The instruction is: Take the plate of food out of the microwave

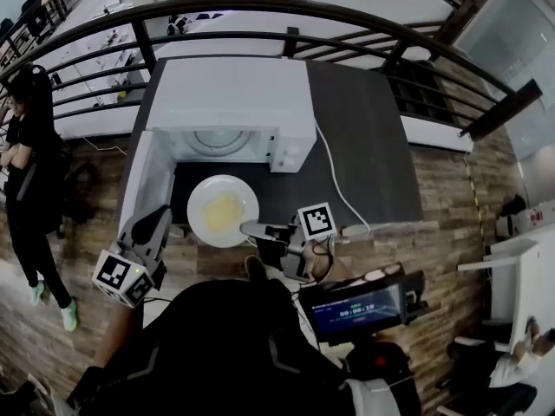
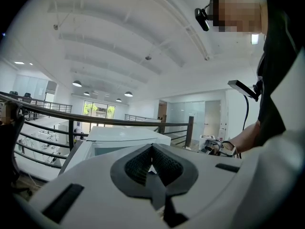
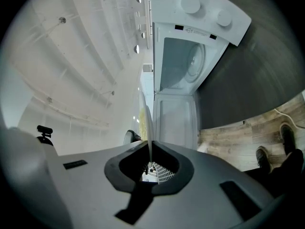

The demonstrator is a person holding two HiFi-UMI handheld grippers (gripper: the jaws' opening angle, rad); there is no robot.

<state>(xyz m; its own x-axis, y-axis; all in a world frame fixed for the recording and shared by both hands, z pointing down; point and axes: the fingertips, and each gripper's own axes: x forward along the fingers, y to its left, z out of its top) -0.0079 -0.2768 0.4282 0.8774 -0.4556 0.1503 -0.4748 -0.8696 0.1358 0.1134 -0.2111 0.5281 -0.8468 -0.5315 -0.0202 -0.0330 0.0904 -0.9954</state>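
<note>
Left claw [image 1: 156,220] hangs at the plate's 8 o'clock, jaws pressed together on nothing. Right claw [image 1: 248,228] is clamped on the rim of the plate of food [image 1: 222,210], at its 4 o'clock edge. The plate is outside the open microwave [image 1: 234,102], which stands at its 12 o'clock on the dark counter [image 1: 368,146]

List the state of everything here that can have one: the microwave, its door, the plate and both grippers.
microwave: cavity empty.
microwave door: swung wide open.
plate of food: outside the microwave, in front of it, gripped at its rim.
right gripper: shut on the plate's rim.
left gripper: shut, nothing between its jaws, near the open door.
</note>
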